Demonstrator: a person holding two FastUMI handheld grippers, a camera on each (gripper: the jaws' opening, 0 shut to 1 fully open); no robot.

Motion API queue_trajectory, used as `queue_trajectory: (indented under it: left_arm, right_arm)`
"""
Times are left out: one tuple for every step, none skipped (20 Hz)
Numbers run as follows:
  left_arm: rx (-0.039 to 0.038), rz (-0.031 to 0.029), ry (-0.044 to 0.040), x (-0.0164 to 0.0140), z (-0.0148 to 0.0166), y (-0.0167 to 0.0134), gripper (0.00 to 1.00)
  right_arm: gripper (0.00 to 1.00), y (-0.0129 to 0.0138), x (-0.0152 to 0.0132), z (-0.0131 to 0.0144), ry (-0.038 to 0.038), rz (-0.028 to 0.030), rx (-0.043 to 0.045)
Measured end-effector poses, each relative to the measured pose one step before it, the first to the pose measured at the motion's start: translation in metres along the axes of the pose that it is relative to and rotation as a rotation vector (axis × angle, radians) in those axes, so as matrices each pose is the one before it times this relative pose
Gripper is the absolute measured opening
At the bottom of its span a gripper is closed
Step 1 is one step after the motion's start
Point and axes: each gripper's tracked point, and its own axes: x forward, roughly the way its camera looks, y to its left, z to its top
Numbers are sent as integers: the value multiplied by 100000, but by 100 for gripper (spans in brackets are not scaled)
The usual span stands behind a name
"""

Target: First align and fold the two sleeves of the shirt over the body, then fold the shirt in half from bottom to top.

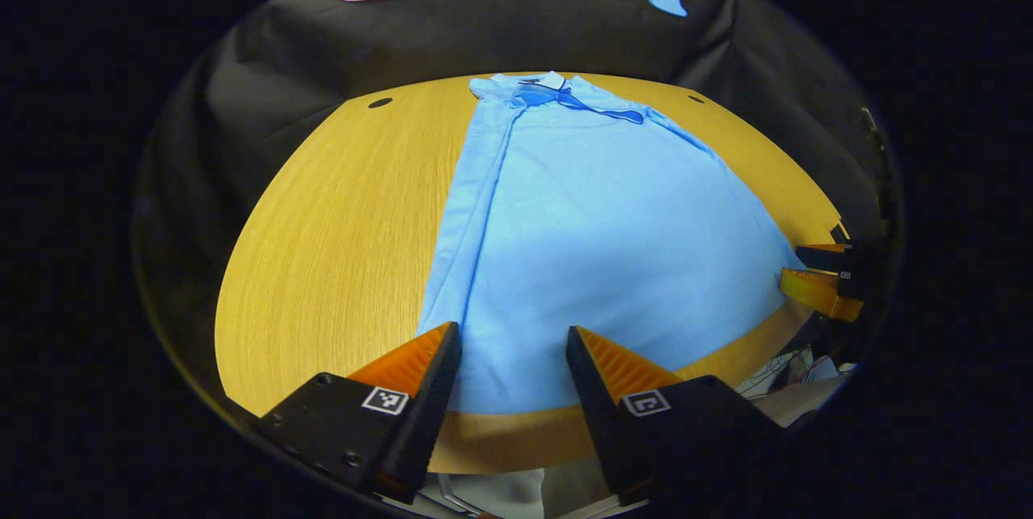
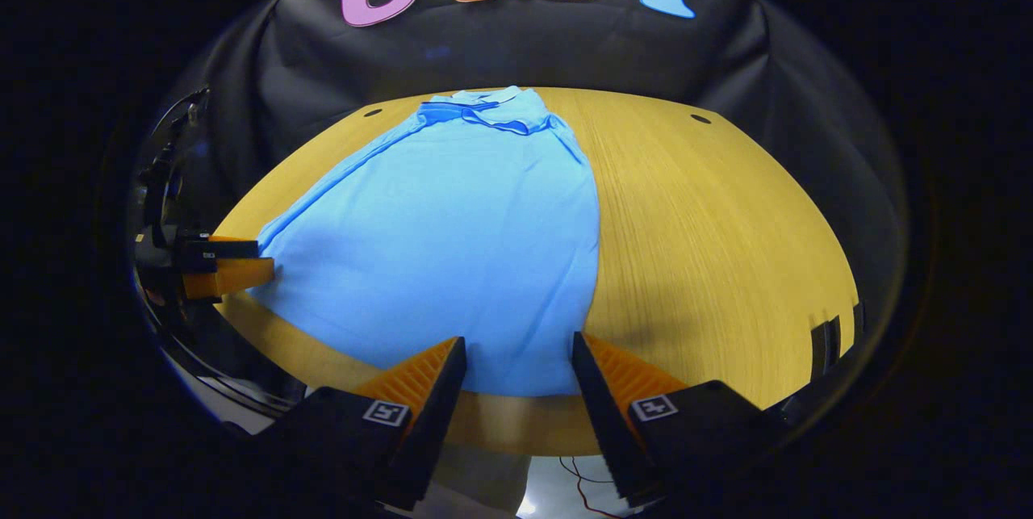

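Spanning both views: round light-wood worktop point(image 1: 339, 228) carrying the light-blue short-sleeved shirt point(image 1: 597, 261), flat, collar point(image 1: 565, 95) at the far edge, hem at the near edge. Both sleeves lie folded over the body. Left gripper point(image 1: 514, 341) fingers wide apart, holding nothing, over the hem's left part. Right gripper point(image 2: 518, 349) fingers equally wide, holding nothing, over the hem's right corner.
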Motion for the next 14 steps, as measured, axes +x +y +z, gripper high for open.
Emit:
queue_trajectory:
  left_arm:
    - [-585,-278,705,202,-261,-301,65]
    - [-367,-497,-863,238,357,-476,50]
    - [-1239,-76,984,81,28,-255,39]
    - [-1025,-293,-1090,54,379,-237,19]
    - [-931,-183,462,122,-83,-198,13]
    - [-941,-68,-572,53,243,-27,2]
    - [-1927,-162,619,98,-12,-5,1]
    - [-1773,-448,76,29,137,-12,0]
    - [-2158,-401,461,-104,155,52,0]
    - [-2281,21,581,30,89,134,0]
    - [-1825,-12,-308,-144,329,137,0]
    - [-915,244,-1014,-116,725,86,0]
    - [-313,235,-1421,-103,800,122,0]
    - [-239,-35,-1610,-113,856,55,0]
  right_arm:
    - [74,452,105,84,654,1135,-958]
    - [60,526,53,69,87,1579,-647]
    - [47,565,97,131,283,1286,433]
    - [34,520,197,87,443,1082,535]
    - [27,370,175,242,281,693,-181]
    - [19,298,141,17,889,815,-724]
    - [11,79,-103,167,-371,59,-582]
    - [6,158,307,432,-359,542,-95]
    - [6,61,40,164,362,102,454]
    - [6,90,-2,447,-510,229,814]
    - [6,-1,-30,835,-1471,-136,481]
    - [6,24,64,691,-1029,128,477]
    - [6,31,36,846,-1116,146,381]
    - [6,-84,105,926,-1276,73,224]
